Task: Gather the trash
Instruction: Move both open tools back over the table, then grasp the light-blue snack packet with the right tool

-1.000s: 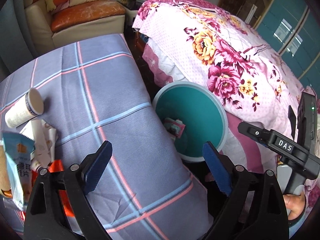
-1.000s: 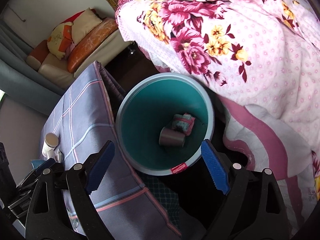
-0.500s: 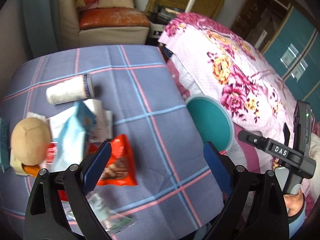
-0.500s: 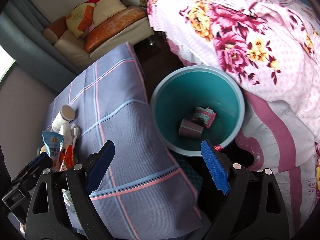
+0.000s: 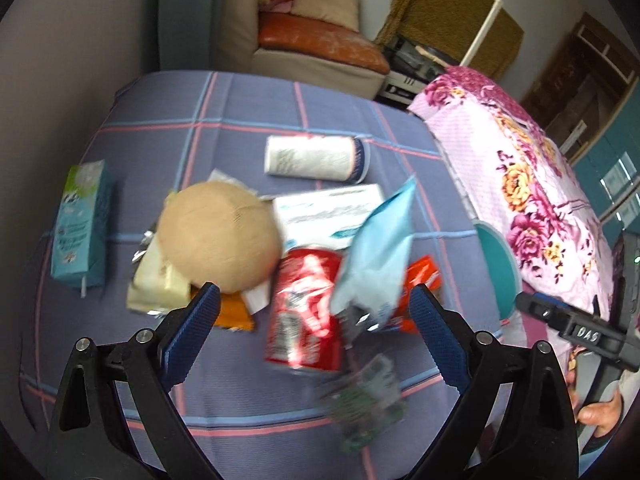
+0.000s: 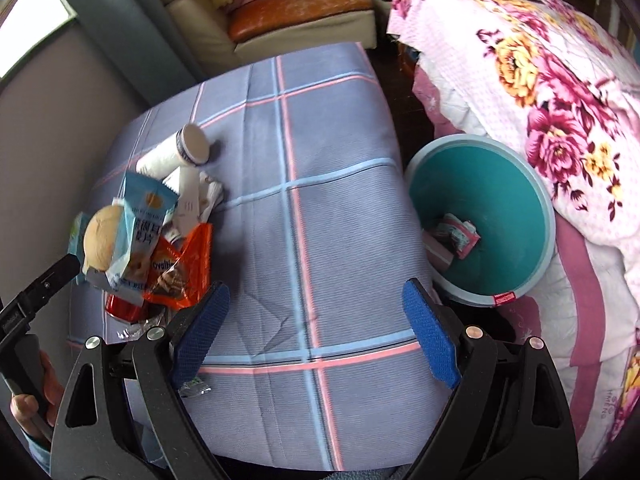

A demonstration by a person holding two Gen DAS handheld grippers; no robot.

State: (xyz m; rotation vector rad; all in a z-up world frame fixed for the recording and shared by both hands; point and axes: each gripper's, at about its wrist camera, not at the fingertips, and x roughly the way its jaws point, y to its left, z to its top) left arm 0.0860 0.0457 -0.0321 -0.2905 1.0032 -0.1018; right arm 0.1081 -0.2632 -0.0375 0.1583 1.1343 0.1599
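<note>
Teal bin [image 6: 516,216] holds pink wrapper [image 6: 458,232], cup partly hidden; both grippers' jaws spread, empty.

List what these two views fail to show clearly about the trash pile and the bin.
- Green packet, left wrist view: motion blur makes its print unreadable.
- Red can, right wrist view: mostly hidden under the orange wrapper.
- Teal bin, left wrist view: only a sliver shows past the table edge.
- Bin contents, right wrist view: partly cut off by the table edge.
</note>
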